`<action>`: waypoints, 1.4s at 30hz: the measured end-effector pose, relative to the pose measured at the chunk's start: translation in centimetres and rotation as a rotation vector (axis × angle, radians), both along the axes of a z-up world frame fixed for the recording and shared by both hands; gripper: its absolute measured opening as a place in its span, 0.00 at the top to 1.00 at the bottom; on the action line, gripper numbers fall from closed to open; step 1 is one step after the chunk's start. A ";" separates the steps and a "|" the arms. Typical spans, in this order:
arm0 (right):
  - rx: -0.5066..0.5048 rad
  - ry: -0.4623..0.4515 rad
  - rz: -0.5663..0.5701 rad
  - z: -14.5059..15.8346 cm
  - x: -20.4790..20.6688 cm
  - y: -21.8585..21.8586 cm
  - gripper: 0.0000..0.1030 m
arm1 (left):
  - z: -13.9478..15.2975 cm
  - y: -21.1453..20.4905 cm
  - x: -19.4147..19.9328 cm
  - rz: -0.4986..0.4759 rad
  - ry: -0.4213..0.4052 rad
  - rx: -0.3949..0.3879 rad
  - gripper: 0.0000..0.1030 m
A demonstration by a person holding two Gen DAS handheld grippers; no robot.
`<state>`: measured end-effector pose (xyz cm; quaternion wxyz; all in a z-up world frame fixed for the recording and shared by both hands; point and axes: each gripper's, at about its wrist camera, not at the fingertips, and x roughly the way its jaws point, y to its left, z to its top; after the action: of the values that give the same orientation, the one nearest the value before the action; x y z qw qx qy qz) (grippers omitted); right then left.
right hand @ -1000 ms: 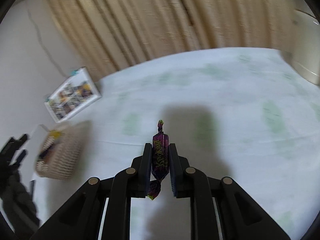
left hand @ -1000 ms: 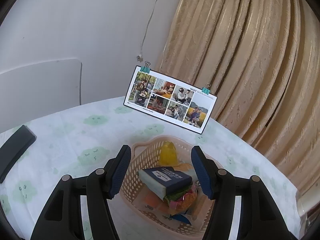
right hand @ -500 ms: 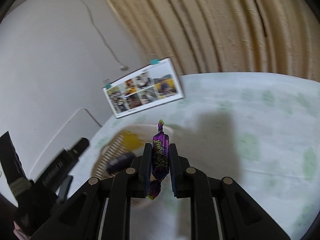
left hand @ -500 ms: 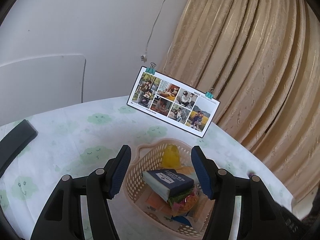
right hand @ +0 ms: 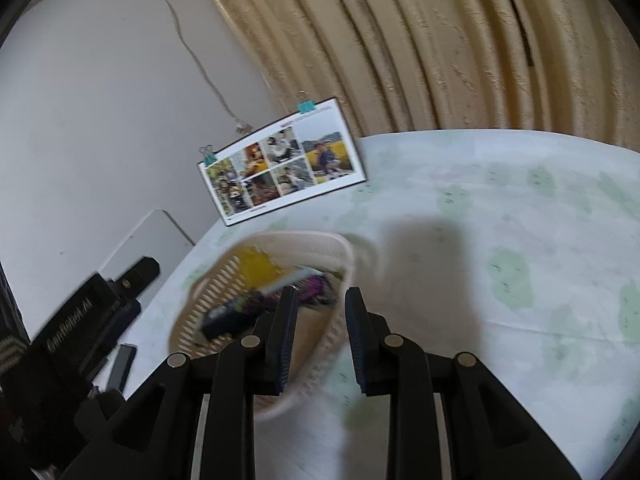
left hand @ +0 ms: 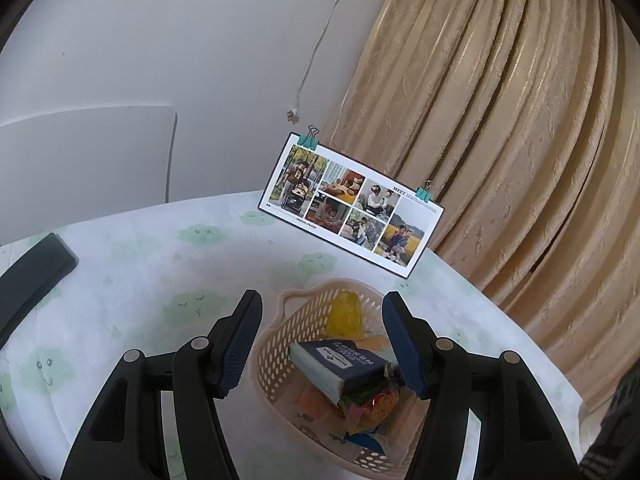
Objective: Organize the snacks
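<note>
A beige perforated basket [left hand: 267,364] stands on the cloud-print tablecloth. It holds a yellow jelly cup [left hand: 345,313], a navy box [left hand: 340,362] and colourful packets [left hand: 370,402]. My left gripper [left hand: 321,300] hovers open just above the basket's near side, with nothing between its fingers. In the right wrist view the basket [right hand: 224,280] is blurred. My right gripper [right hand: 319,296] is open over its rim. A purple-wrapped candy [right hand: 311,287] lies inside the basket just beyond the fingertips.
A photo card [left hand: 352,208] held by teal clips leans at the table's back, before a tan curtain [left hand: 500,140]. A black flat object [left hand: 32,276] lies at the left of the table. The left gripper's body [right hand: 80,320] shows beside the basket.
My right gripper carried the purple candy over to the basket and opened; the candy now lies in the basket. The left gripper has barely moved and stays open.
</note>
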<state>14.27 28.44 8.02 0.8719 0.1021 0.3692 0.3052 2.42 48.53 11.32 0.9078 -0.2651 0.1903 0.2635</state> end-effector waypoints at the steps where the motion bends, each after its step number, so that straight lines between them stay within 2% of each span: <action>1: -0.009 -0.007 -0.009 -0.1 -0.3 -0.4 0.76 | 0.0 -0.1 0.1 -0.001 0.003 0.003 0.39; 9: -0.052 -0.032 -0.041 -0.9 -1.8 -1.6 0.69 | 0.0 -0.6 0.3 0.004 0.021 0.041 0.36; 12: -0.067 -0.049 -0.053 -1.3 -2.6 -1.9 0.62 | 0.1 -0.5 0.1 0.014 0.017 0.045 0.34; 15: -0.081 -0.074 -0.061 -1.7 -3.6 -1.9 0.45 | 0.1 -0.3 -0.1 0.034 0.011 0.049 0.23; 17: -0.088 -0.089 -0.066 -2.1 -4.3 -1.8 0.30 | 0.1 -0.2 -0.2 0.049 0.008 0.048 0.15; 21: -0.132 -0.123 -0.068 -2.1 -5.5 -1.6 0.18 | -0.1 -0.1 -0.3 0.071 0.009 0.056 0.11; 23: -0.156 -0.156 -0.067 -1.8 -6.0 -1.4 0.09 | -0.3 -0.3 -0.5 0.077 0.027 0.091 0.08; 26: -0.197 -0.197 -0.071 -1.5 -6.6 -1.0 0.02 | -0.9 -0.6 -1.2 0.089 0.074 0.147 0.07; 29: -0.222 -0.217 -0.061 -1.2 -7.0 -0.6 0.00 | -0.8 -0.6 -2.3 0.107 0.087 0.208 0.05; 35: -0.322 -0.270 -0.054 -0.8 -8.1 0.8 0.00 | -0.3 -0.8 -4.8 0.145 0.121 0.383 0.00; 38: -0.370 -0.304 -0.048 -0.7 -8.8 1.5 0.00 | -0.7 -1.1 -5.4 0.136 0.160 0.422 0.00; 42: -0.409 -0.298 -0.026 -1.1 -9.1 2.2 0.00 | -1.6 -1.9 -5.8 0.114 0.226 0.475 0.00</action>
<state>5.21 30.66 6.92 0.9230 -0.1178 0.2894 0.2246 -3.36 46.59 9.72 0.9013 -0.0238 0.2081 0.3793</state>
